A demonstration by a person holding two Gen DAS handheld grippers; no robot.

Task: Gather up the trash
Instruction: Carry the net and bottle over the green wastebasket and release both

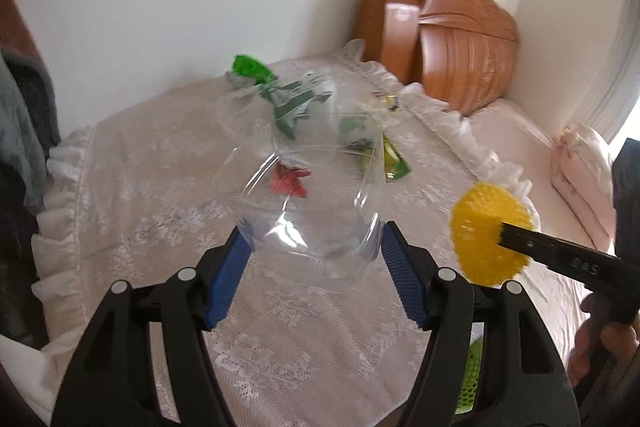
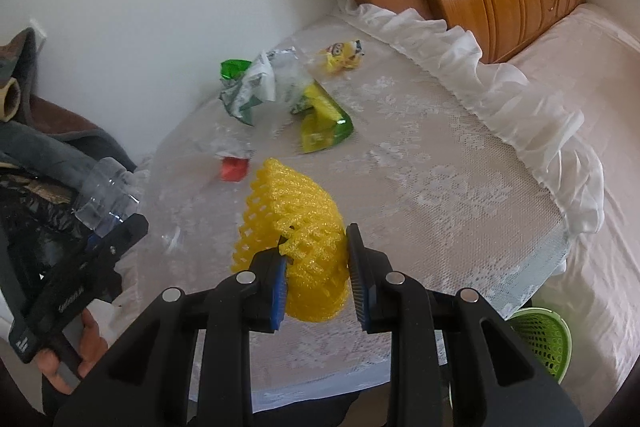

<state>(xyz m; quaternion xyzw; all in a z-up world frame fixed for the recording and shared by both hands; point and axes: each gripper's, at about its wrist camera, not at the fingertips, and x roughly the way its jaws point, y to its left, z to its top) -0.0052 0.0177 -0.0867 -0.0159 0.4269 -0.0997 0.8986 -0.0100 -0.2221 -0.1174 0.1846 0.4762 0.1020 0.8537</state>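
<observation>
1. The left tool [image 1: 314,259] pinches a clear plastic bottle [image 1: 304,203] above the lace-covered tabletop [image 1: 160,187].
2. The right tool [image 2: 318,279] squeezes a yellow foam net [image 2: 296,227] (raised off the cloth).
3. Crumpled wrappers [image 2: 280,87] lie near the wall; a green basket [image 2: 540,339] stands beside the tabletop.

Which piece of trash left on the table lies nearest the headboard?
The yellow Minion wrapper, alone at the far edge; the green wrappers and red scrap lie closer in.

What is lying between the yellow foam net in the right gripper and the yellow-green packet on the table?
In the right wrist view, only bare white lace tablecloth lies between the yellow foam net and the yellow-green packet; a small red scrap sits left.
</observation>
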